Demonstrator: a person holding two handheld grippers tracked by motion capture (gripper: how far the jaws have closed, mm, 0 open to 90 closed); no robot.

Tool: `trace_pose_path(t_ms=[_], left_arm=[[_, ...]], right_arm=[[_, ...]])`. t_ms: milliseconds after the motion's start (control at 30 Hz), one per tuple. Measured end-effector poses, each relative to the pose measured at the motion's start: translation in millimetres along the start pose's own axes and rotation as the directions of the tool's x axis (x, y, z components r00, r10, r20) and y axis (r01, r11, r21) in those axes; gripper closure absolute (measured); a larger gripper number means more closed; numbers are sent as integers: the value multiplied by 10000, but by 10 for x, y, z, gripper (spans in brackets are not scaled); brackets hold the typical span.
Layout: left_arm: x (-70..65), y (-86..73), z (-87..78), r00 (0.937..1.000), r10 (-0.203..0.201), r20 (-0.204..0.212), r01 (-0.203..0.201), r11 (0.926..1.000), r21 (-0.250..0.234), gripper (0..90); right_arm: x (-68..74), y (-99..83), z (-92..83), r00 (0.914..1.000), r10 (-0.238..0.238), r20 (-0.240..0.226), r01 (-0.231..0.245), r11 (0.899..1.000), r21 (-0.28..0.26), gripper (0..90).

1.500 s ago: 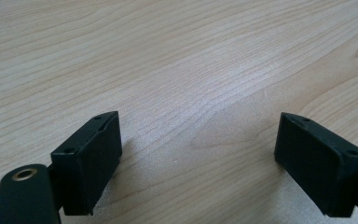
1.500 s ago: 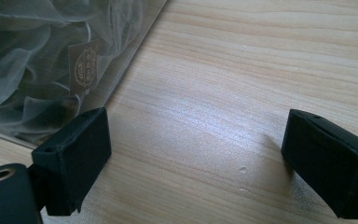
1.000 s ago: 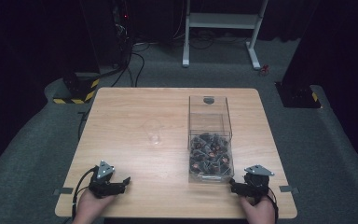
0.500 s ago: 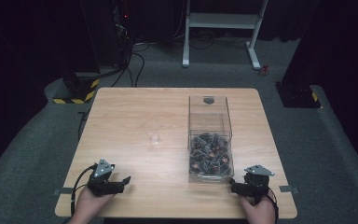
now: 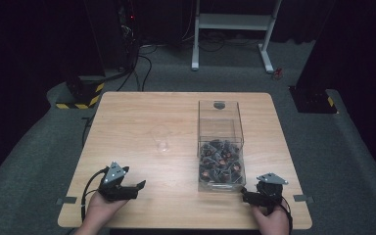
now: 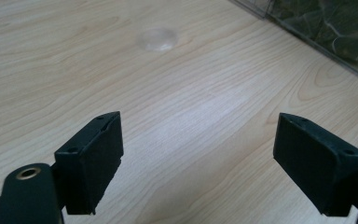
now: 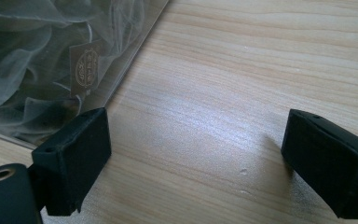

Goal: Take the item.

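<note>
Work not yet begun: both grippers rest on the near tabletop (image 5: 142, 117), fingers spread and empty; sachets fill the clear box (image 5: 220, 147), small cup (image 5: 162, 142) untouched.

Both hands sit at the near edge, each holding 1 tool: the left tool (image 5: 138, 185) and right tool (image 5: 245, 197) have jaws spread wide, gripping nothing.

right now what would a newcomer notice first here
The clear box on the right half of the wooden table, its near end heaped with dark mesh sachets. Then the left gripper and right gripper at the near edge, both open and empty.
</note>
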State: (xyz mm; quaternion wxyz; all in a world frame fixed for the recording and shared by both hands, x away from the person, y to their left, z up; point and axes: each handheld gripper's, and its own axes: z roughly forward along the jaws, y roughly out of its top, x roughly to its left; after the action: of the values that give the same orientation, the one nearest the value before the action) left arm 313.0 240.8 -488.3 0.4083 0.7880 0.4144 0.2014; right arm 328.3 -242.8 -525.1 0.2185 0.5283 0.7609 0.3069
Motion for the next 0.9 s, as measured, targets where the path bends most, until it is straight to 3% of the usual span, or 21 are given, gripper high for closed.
trace_pose_path(t_ms=[167, 500, 900], left_arm=[[-123, 122, 18, 9994, 165, 298, -155, 9993, -328, 163], [-289, 294, 115, 9951, 482, 861, -446, 9981, -427, 172], [-409, 448, 183, 9923, 616, 1078, -545, 9962, -675, 179]], right_arm=[[0, -1, -1, 10000, -5, -5, 5, 10000, 1, 79], [1, -1, -1, 10000, -8, -4, 8, 10000, 3, 80], [3, -2, -3, 10000, 4, -16, -4, 10000, 10, 80]])
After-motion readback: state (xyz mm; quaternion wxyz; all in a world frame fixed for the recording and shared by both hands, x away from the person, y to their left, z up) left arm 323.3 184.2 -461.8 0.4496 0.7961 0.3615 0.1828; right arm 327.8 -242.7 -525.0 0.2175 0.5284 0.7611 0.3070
